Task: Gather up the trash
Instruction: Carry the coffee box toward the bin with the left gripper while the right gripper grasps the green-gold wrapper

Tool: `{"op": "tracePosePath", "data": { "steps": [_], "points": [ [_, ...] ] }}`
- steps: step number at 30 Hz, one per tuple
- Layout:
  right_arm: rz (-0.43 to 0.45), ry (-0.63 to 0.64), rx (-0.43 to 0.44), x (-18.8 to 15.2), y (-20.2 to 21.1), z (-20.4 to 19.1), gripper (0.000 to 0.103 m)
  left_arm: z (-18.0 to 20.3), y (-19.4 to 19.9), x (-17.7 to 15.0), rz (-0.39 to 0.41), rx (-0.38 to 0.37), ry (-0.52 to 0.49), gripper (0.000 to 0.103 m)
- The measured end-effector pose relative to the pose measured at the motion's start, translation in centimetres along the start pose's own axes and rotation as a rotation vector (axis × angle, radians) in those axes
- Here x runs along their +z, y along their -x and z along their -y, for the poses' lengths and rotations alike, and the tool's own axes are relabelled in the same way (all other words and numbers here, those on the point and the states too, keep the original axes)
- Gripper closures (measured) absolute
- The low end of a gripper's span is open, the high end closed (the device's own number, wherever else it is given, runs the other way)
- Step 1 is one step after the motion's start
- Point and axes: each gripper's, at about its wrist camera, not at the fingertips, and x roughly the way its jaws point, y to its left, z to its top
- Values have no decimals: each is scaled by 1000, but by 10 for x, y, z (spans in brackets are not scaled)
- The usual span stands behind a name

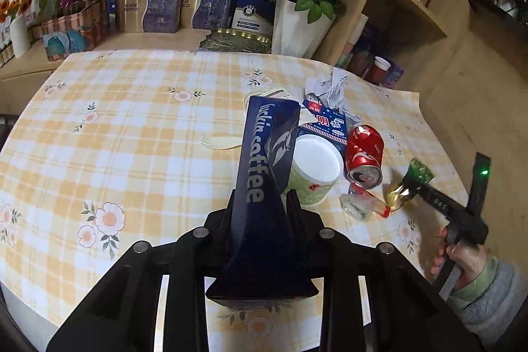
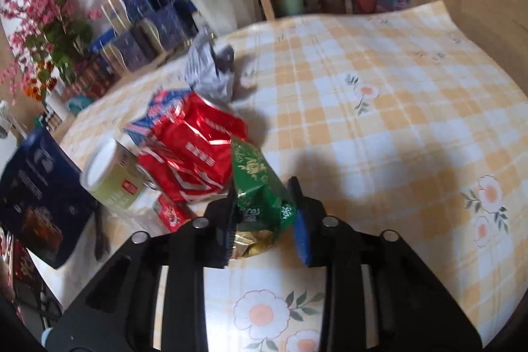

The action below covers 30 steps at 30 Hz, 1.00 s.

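Mid-collection: left gripper [image 1: 260, 203] clamped on the dark coffee bag [image 1: 264, 160], held upright over the table [image 1: 132, 121]. Right gripper [image 2: 264, 207] pinching the green wrapper [image 2: 257, 187] beside the crushed red can [image 2: 194, 150]. Next, probably: lifting and carrying the wrapper to the bag, mouth held wide.

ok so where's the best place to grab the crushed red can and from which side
Grip the crushed red can across its dented middle, coming from above on its right, open-table side. It lies on its side, mouth toward the camera, with the paper cup and milk carton crowding its left, so probably only the right is free.
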Motion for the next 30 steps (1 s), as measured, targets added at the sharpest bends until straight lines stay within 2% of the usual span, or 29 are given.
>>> {"op": "tracePosePath", "data": {
  "steps": [5, 10, 19, 24, 27, 30],
  "points": [
    [93, 18, -9, -3, 37, -5, 75, 4, 13, -4, 5, 2, -16, 76],
    [145, 51, 22, -10, 70, -13, 75, 15, 30, -8, 9, -1, -48, 77],
    [158, 29, 94, -34, 116, -19, 75, 47, 66, -32, -26, -56, -115, 77],
    [148, 10, 119, -52, 140, -18, 75, 71, 92, -59, -55, -122, -175, 77],
    [142, -2, 137, -65, 154, -20, 75, 80, 103, -77, -80, -170, -176, 77],
    [142, 9, 148, -80, 166, -24, 75, 86, 114, -96, -93, -184, -184, 77]
  ]
}}
